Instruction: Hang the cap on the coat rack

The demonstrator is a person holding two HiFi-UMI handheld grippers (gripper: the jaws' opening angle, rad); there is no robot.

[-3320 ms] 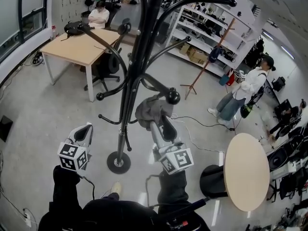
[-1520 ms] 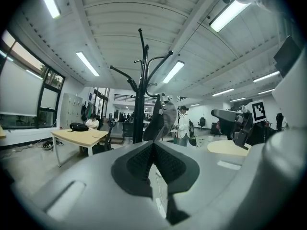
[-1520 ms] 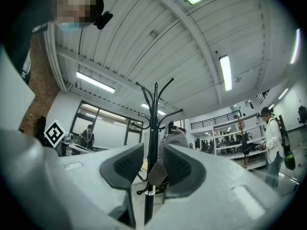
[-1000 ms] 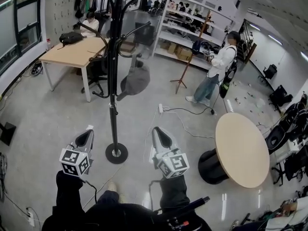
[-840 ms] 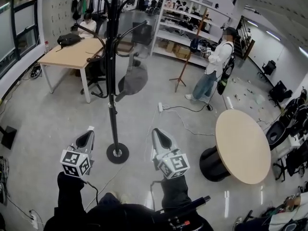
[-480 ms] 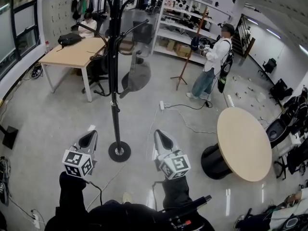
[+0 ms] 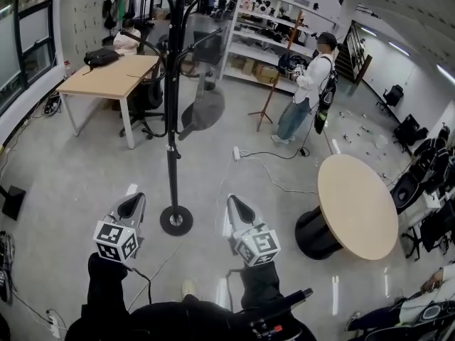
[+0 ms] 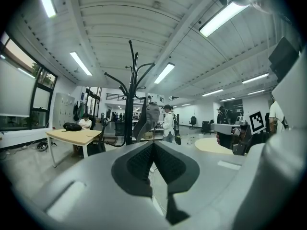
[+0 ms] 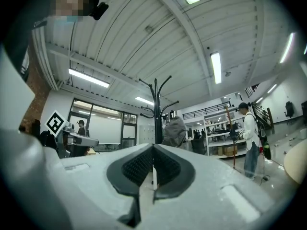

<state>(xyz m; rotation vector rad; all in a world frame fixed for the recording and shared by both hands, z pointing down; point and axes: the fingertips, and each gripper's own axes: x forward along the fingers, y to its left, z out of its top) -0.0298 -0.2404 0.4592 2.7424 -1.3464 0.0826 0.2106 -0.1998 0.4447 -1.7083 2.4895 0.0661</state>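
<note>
Drawn back from the rack, the right gripper (image 7: 234,204) has clenched its jaws on nothing, and the left gripper (image 7: 131,204) beside it is likewise closed and empty. Well ahead of both, the cap (image 7: 204,110) now hangs from an arm of the coat rack (image 7: 173,158), so the task looks done

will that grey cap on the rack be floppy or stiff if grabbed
Probably floppy: the cap droops from its hook like soft cloth. Likely light: one thin arm of the coat rack holds it up without visibly sagging.
</note>
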